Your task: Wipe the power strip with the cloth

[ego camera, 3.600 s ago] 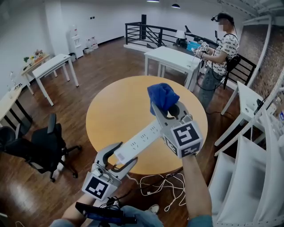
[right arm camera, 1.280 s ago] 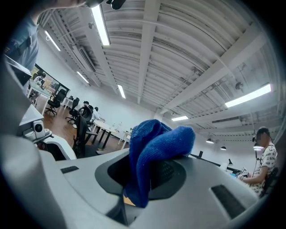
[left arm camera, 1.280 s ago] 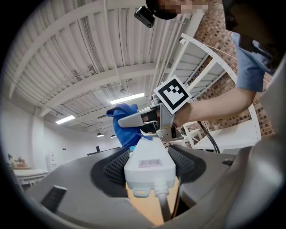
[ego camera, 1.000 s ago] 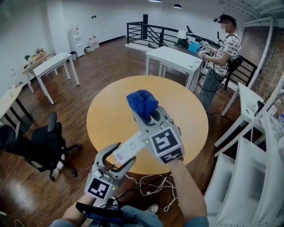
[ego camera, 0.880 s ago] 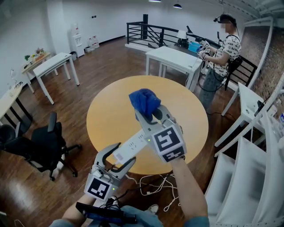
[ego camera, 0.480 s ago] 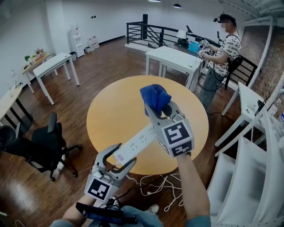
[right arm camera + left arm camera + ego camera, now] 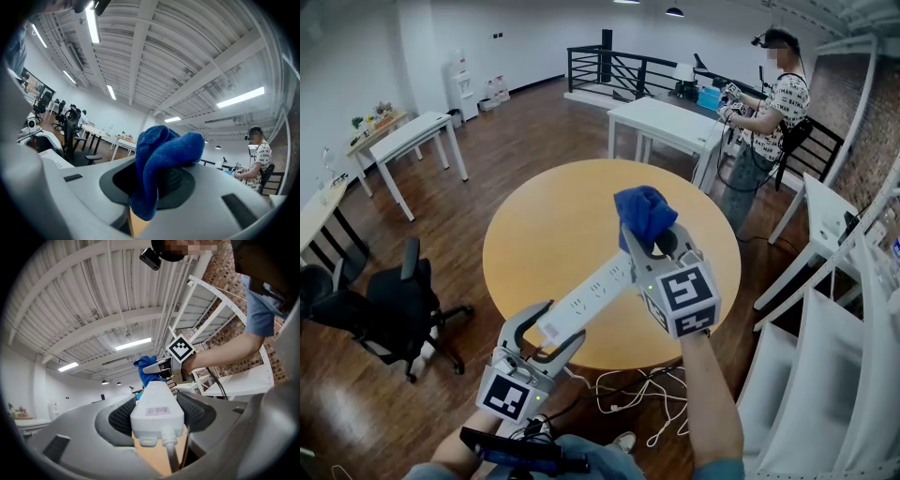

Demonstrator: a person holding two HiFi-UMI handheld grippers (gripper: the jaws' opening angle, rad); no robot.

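Count: one strip (image 7: 592, 292), one cloth (image 7: 645, 214), two grippers, one round table (image 7: 534, 234). Left gripper (image 7: 548, 326) is clamped on the strip's cord end. Right gripper (image 7: 649, 242) is closed on the blue cloth, wad sticking out past the tips. Strip is in the air above the table, sloping from left gripper up to the right one. Cloth sits at its far end, contact can't tell.

Head view only: full strip length with sockets facing up, table under it, loose white cables (image 7: 628, 386) on floor, one person (image 7: 769, 94) standing by a white table at back.

Left gripper view only: label on strip near its end, cord (image 7: 168, 453) leaving it downward between the jaws, cloth beyond the far end.

Right gripper view only: cloth folded over, a fold hanging down into the jaw gap
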